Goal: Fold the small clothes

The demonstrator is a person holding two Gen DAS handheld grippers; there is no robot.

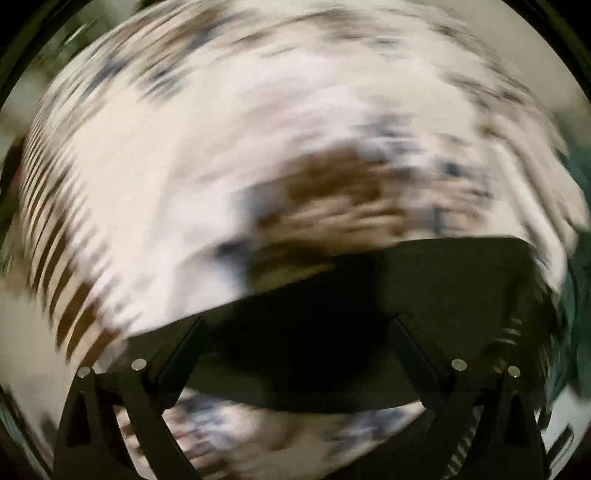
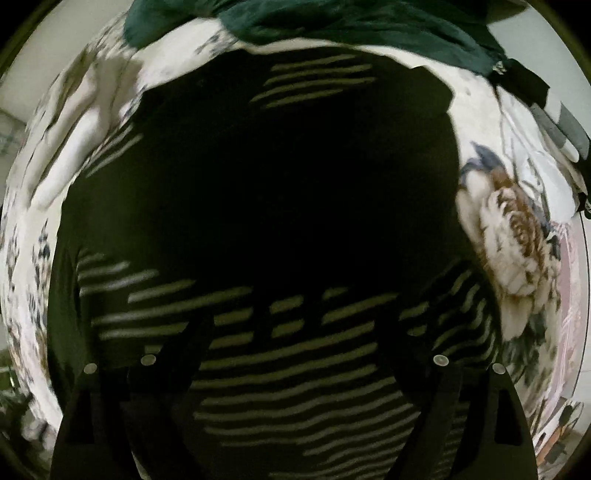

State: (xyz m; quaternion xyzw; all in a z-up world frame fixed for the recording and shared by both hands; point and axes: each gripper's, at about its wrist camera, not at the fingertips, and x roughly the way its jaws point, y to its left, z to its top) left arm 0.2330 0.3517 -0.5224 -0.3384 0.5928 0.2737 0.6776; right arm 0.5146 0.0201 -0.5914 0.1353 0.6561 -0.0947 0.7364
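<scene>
A black garment with pale stripes point(image 2: 258, 192) fills most of the right wrist view, spread over a white floral bedsheet point(image 2: 517, 236). My right gripper point(image 2: 295, 325) is low over it; its dark fingers point(image 2: 177, 354) blend with the cloth, so its state is unclear. In the left wrist view, strongly blurred, my left gripper point(image 1: 306, 295) has a band of the black garment point(image 1: 388, 295) stretched across its fingers point(image 1: 173, 347), and seems shut on its edge, above the floral sheet point(image 1: 184, 166).
A dark green garment point(image 2: 351, 26) lies at the far edge of the bed. A grey and white striped item point(image 2: 561, 125) sits at the right. The dark green cloth also shows at the right edge of the left wrist view point(image 1: 576, 280).
</scene>
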